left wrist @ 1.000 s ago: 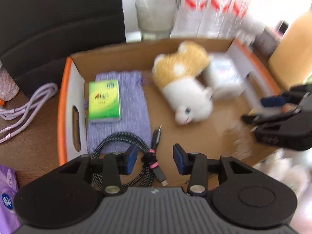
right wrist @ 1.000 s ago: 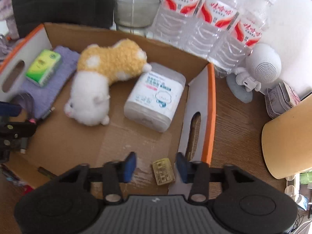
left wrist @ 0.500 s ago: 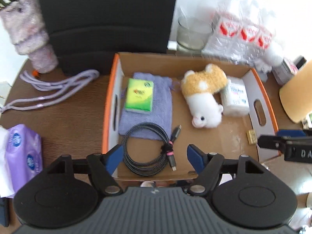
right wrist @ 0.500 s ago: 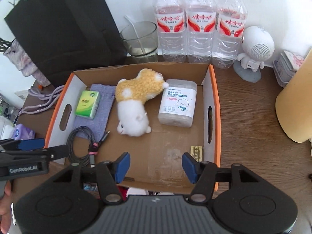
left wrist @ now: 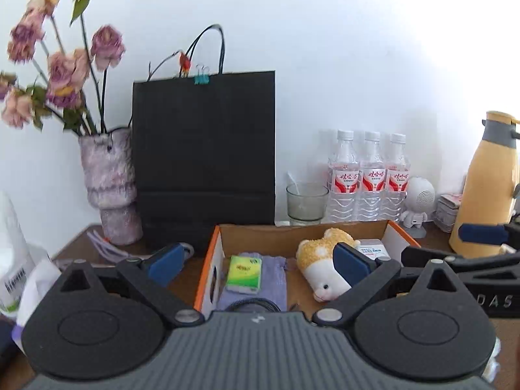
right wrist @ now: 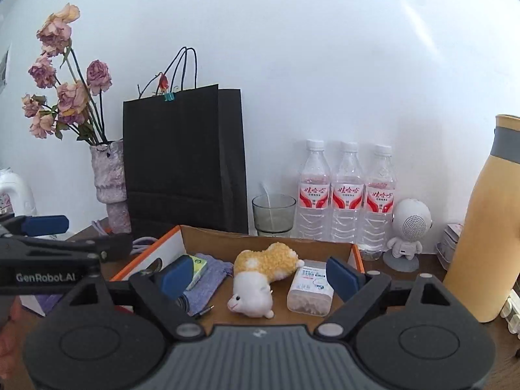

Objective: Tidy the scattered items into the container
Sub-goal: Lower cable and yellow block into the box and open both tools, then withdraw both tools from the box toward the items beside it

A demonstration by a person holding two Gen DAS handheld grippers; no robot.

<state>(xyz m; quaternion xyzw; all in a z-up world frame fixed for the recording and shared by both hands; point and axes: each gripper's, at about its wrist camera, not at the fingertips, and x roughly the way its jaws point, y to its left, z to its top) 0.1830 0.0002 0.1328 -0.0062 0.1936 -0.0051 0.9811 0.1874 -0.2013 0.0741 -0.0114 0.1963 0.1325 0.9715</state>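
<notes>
An orange-edged cardboard box sits on the wooden table. In it lie a yellow-and-white plush toy, a green tissue pack on a purple cloth pouch, a white plastic case and a black coiled cable. My left gripper is wide open and empty, raised in front of the box. My right gripper is wide open and empty, beside it.
Behind the box stand a black paper bag, a vase of dried roses, a glass, three water bottles, a white robot figure and a yellow flask. Lilac cord lies left.
Both grippers have pulled back and tilted up from looking down into the box to a level view of the wall. Both jaws have opened wider.
</notes>
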